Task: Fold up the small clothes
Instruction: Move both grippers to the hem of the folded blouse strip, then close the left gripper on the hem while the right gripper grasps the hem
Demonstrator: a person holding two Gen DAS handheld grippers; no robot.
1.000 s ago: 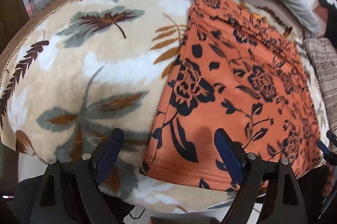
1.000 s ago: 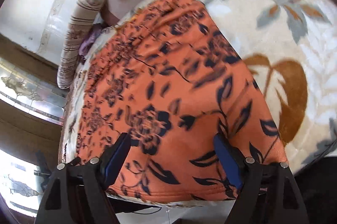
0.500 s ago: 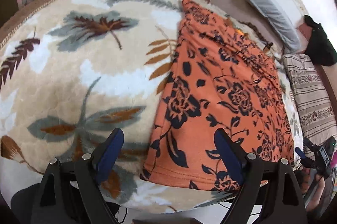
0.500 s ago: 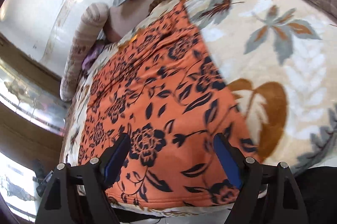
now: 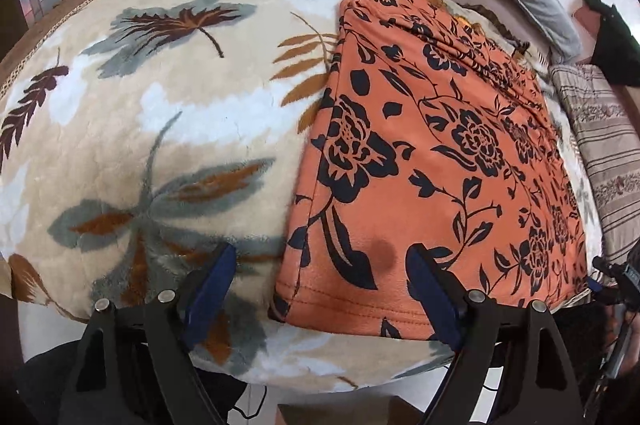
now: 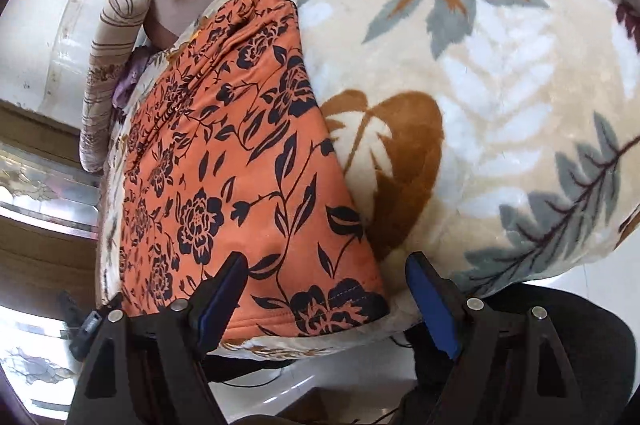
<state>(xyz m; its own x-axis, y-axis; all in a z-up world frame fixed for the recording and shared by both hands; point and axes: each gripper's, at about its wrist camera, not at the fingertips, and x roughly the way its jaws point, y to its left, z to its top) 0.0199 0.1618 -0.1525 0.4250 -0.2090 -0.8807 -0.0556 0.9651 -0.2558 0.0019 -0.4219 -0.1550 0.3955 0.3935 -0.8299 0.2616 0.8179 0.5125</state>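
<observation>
Both the left gripper and right gripper hover spread wide, empty, over the near hem corners of the orange black-flowered fleece garment, which lies flat on the leaf-patterned plush blanket. Pinching low probably snags blanket pile too.

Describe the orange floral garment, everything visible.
The orange garment is soft, fleecy-looking fabric printed with black roses, leaves and vines. It lies flat and lengthwise on the leaf-patterned blanket, with a stitched hem at the near edge and light wrinkles toward the far end. A small dark spot sits near the hem. Neither pair of tongs holds it: the left tongs and right tongs are open, each poised at a near corner.
</observation>
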